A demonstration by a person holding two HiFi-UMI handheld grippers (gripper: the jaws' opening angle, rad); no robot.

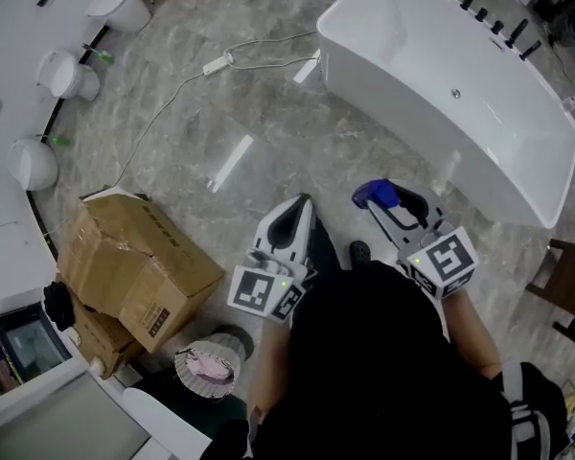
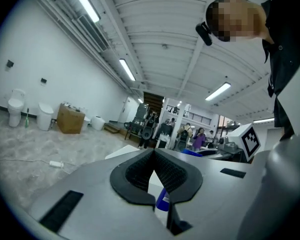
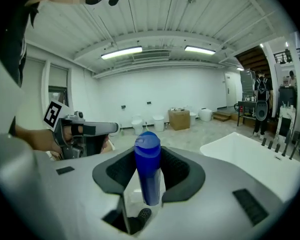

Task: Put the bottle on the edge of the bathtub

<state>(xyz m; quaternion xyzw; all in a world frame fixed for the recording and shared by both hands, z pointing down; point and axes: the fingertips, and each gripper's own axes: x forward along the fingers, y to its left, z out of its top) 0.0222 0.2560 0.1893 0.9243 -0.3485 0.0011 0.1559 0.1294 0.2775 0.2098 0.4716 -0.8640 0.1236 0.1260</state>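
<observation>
Bottle – blue, pinched between the right gripper pads | axis – long axis runs 12 to 6 in the right gripper view, cap at 12 | place – held over the floor, apart from the bathtub at its 1 o'clock in head view | left gripper – jaws pressed together, holding nothing

The bottle is showing solid blue; the bathtub is gleaming plain white; the floor is showing mottled grey veining.
</observation>
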